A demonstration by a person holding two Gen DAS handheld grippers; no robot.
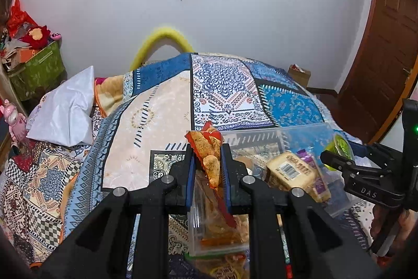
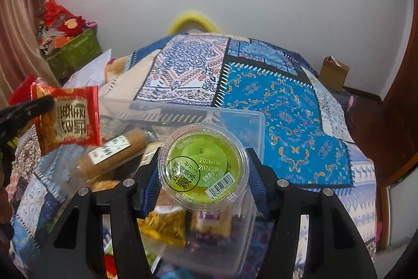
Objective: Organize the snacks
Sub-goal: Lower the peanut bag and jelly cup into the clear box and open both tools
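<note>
Step in hand: transfer of two snacks into the clear plastic bin (image 2: 235, 119), which sits on the patterned bedspread (image 2: 287, 101) directly below and ahead of both grippers.

The left gripper (image 1: 207, 161) is pinched on a red snack packet (image 1: 206, 148), held edge-on between the blue pads (image 1: 191, 174); the packet is thin crinkled foil with a serrated end and a printed face. It hangs above a smaller clear box (image 1: 206, 232) just beneath the fingers.

The right gripper (image 2: 203, 169) is clamped on a green jelly cup (image 2: 203, 166): a round, rigid transparent cup with a flat film lid carrying a barcode. The fingers grip its sides; the lid faces the camera. It hangs over the bin's near end.

Already inside the bin: a tan cylindrical roll (image 2: 115, 153) in clear wrap, lying ahead-left of the right gripper, and further wrapped items below it.

Next move, by judgement: lower each item into a free gap, then release. The cup is stiff and likely slick; the packet is limp and may fold on contact
</note>
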